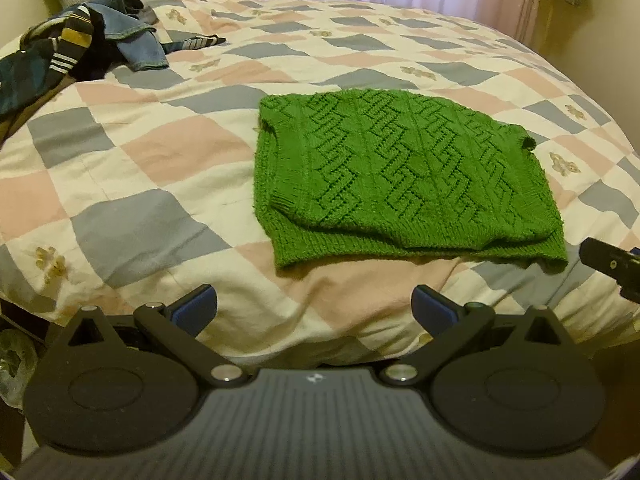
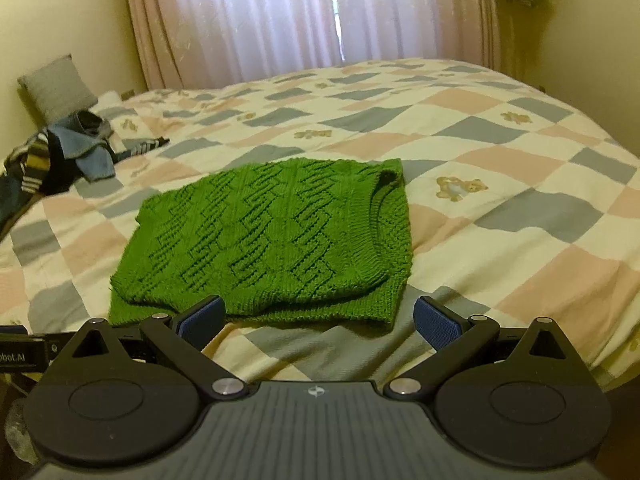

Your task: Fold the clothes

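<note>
A green knitted sweater point(image 1: 404, 176) lies folded flat on the checkered bedspread point(image 1: 160, 152); it also shows in the right wrist view point(image 2: 272, 240). My left gripper point(image 1: 314, 310) is open and empty, held near the bed's front edge, short of the sweater's near hem. My right gripper point(image 2: 318, 320) is open and empty, just in front of the sweater's near hem, not touching it. Part of the right gripper shows at the right edge of the left wrist view point(image 1: 612, 264).
A heap of unfolded clothes point(image 1: 80, 44), denim and striped, lies at the bed's far left, also in the right wrist view point(image 2: 60, 156). A grey pillow point(image 2: 56, 88) leans on the wall. Pink curtains point(image 2: 304, 16) hang behind the bed.
</note>
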`<state>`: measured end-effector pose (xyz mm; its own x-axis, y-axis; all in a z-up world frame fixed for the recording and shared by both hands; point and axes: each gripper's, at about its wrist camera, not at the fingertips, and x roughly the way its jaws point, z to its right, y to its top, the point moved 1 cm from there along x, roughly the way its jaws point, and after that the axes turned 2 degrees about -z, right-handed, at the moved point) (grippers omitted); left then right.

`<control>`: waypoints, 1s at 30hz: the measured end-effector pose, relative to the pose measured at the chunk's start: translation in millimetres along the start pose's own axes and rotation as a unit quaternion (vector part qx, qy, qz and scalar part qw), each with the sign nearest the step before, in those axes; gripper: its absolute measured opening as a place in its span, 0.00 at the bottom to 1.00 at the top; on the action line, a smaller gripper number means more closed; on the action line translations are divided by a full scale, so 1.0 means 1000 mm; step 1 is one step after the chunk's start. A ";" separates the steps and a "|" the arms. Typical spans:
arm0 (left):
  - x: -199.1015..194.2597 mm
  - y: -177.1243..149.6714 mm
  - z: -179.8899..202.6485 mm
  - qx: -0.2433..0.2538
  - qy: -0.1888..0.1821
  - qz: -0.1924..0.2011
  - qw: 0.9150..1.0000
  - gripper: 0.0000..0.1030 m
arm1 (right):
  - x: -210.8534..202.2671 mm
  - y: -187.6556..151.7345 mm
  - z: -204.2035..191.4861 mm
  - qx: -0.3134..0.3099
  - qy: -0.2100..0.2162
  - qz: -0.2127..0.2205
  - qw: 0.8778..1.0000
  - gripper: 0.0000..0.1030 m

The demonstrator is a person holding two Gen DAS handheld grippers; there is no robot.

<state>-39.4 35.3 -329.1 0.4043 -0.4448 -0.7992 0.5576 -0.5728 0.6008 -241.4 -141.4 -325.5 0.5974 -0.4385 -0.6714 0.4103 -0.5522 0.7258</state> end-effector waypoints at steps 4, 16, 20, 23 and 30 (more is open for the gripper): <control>0.007 0.003 0.001 0.005 0.001 -0.005 1.000 0.99 | 0.005 0.000 0.000 0.001 -0.002 -0.006 1.000 1.00; 0.034 0.009 0.003 0.004 -0.007 -0.031 0.999 0.99 | 0.027 0.004 0.004 -0.001 -0.006 -0.029 1.000 1.00; 0.042 0.011 0.003 0.003 -0.010 -0.036 0.999 0.99 | 0.035 0.005 0.004 -0.003 -0.006 -0.037 0.999 1.00; 0.048 0.014 0.003 0.003 -0.015 -0.039 0.999 0.99 | 0.040 0.005 0.004 -0.004 -0.006 -0.043 0.999 1.00; 0.064 0.025 -0.015 -0.023 -0.051 -0.037 0.998 0.99 | 0.052 0.006 0.015 0.006 -0.006 -0.046 0.999 1.00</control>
<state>10.7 3.0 -365.4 0.2869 -0.4709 -0.8343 0.6168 -0.5755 0.5369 -218.4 -178.7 -358.3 0.5489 -0.3948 -0.7368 0.4543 -0.5990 0.6594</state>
